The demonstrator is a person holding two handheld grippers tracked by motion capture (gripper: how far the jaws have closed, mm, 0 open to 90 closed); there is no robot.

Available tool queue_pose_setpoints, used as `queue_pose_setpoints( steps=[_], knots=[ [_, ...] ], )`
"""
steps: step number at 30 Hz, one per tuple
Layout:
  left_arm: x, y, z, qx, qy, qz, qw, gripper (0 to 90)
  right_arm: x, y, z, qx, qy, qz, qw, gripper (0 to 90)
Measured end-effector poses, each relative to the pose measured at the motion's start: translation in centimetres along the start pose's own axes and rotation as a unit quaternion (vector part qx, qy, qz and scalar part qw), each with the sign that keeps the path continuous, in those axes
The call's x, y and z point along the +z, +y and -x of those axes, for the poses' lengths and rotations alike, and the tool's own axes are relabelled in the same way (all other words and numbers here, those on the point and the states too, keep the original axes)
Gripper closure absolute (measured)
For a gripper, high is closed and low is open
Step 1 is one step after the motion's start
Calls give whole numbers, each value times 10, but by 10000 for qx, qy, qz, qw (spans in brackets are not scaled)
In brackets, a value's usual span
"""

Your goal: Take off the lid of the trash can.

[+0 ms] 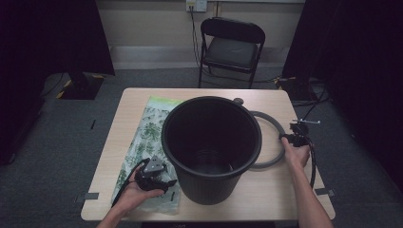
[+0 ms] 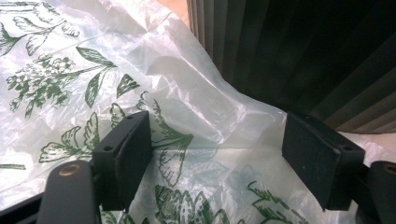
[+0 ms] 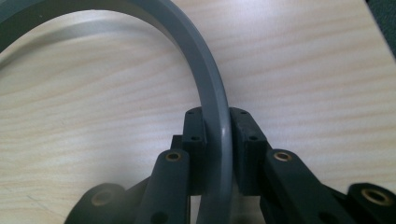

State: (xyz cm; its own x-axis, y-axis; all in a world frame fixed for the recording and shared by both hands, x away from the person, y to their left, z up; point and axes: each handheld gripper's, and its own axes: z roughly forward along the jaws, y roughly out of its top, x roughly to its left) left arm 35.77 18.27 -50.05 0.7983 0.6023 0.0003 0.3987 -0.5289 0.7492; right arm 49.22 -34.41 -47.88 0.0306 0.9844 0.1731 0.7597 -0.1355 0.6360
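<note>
In the high view, the black bin (image 1: pixel 211 147) at centre frame hides the left part of the grey ring (image 1: pixel 272 137) and the bag's (image 1: pixel 145 137) right edge. In the right gripper view, the ring (image 3: pixel 205 79) runs off the upper left edge.

My left gripper (image 2: pixel 215 158) hovers over thin, crinkly, glossy plastic bag (image 2: pixel 70 88) with green leaf print. The bin (image 1: pixel 211 147) looks matt black ribbed plastic, the ring (image 3: pixel 212 88) smooth grey plastic, and the table (image 3: pixel 303 70) pale wood grain.

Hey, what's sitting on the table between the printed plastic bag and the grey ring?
The black bin stands between them in the high view, with the plastic bag at its left and the grey ring partly hidden behind its right side.
</note>
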Motion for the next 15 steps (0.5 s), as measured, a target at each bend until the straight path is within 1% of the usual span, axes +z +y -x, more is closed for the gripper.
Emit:
queue_pose_setpoints(
  steps=[1, 2, 3, 7, 8, 10, 12, 13, 14, 15],
  knots=[
    [0, 0, 0, 0, 0, 0, 10000, 238, 1, -2, 1, 18, -38, -15, 10000, 775],
    [0, 0, 0, 1, -1, -1, 10000, 239, 2, -3, 1, -9, -43, 50, 10000, 773],
    [0, 0, 0, 0, 0, 0, 10000, 239, 2, -4, 1, -1, -37, 55, 10000, 769],
    [0, 0, 0, -1, 0, 0, 10000, 239, 1, -3, 1, -95, -122, 22, 9999, 755],
    [0, 0, 0, -2, 0, 0, 10000, 238, 1, -3, 3, -115, -139, 39, 9998, 712],
    [0, 0, 0, 2, -1, 0, 10000, 239, 0, -3, 2, -165, -218, 38, 9996, 665],
    [0, 0, 0, -1, 0, 0, 10000, 238, 0, -4, 1, -249, -219, 34, 9994, 649],
    [0, 0, 0, -1, 0, 0, 10000, 239, 0, -4, 1, -249, -219, 34, 9994, 649],
    [0, 0, 0, -2, 0, 0, 10000, 239, -1, -4, 0, -280, -228, 34, 9993, 607],
    [0, 0, 0, -2, 0, 1, 10000, 239, -1, -4, -1, -324, -242, 67, 9992, 605]
  ],
)
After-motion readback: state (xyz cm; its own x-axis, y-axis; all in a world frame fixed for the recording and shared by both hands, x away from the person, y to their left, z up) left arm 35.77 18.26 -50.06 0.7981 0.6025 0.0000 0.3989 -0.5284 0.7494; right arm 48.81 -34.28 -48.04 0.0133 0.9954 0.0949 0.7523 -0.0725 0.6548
